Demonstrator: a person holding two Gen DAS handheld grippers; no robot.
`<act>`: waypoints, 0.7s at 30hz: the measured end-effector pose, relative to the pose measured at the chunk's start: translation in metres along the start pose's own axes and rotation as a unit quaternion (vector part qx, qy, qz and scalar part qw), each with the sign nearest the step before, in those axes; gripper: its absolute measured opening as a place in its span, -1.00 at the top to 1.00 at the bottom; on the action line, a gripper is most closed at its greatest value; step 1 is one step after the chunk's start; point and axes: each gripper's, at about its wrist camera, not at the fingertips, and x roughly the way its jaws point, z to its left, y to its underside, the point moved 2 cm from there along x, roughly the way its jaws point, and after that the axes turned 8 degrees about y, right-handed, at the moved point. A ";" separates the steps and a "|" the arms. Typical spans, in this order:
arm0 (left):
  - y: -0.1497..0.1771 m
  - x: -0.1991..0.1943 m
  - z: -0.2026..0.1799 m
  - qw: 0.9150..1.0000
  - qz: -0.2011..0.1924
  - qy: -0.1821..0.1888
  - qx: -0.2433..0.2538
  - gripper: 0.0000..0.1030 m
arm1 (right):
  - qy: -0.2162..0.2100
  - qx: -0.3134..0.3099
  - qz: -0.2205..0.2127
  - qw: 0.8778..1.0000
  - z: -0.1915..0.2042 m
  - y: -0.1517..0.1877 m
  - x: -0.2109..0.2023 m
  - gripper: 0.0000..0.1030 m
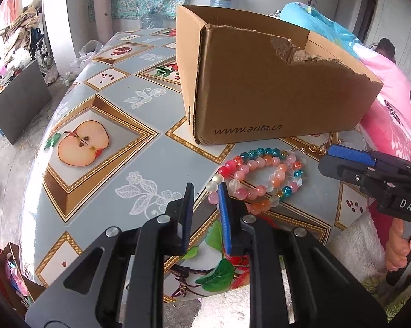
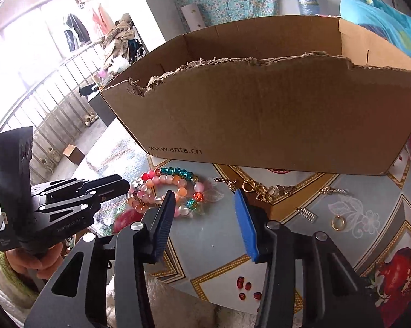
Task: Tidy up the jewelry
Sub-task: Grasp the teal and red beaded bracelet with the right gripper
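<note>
A pile of bead bracelets (image 1: 263, 177), pink, orange, white and teal, lies on the table in front of a torn cardboard box (image 1: 260, 87). My left gripper (image 1: 205, 191) is open and empty, its fingertips at the pile's left edge. In the right wrist view the bracelets (image 2: 167, 191) lie left of centre, before the box (image 2: 274, 120). My right gripper (image 2: 205, 194) is open and empty, just short of a gold chain (image 2: 260, 188). A gold ring (image 2: 338, 222), a silver clip (image 2: 307, 214) and a small silver piece (image 2: 332, 190) lie to the right.
The round table (image 1: 118, 104) has a fruit-print cloth. The right gripper shows in the left wrist view (image 1: 342, 161), the left one in the right wrist view (image 2: 109, 188). Bedding (image 1: 383, 104) lies behind the box. A railing (image 2: 41, 104) and clutter stand beyond.
</note>
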 end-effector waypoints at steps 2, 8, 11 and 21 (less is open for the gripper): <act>-0.002 0.003 -0.001 1.000 0.004 -0.001 0.003 0.68 | -0.004 0.002 0.014 1.000 0.001 -0.003 0.008 0.34; -0.006 0.012 -0.002 1.000 0.024 0.006 0.011 0.69 | -0.008 0.002 0.047 0.999 0.008 -0.004 0.027 0.52; -0.008 0.015 -0.005 0.999 0.030 0.000 0.022 0.69 | -0.007 0.004 0.056 0.998 0.010 -0.005 0.032 0.61; -0.009 0.017 -0.007 0.999 0.021 -0.003 0.032 0.84 | 0.003 -0.024 0.058 0.998 0.027 -0.010 0.038 0.80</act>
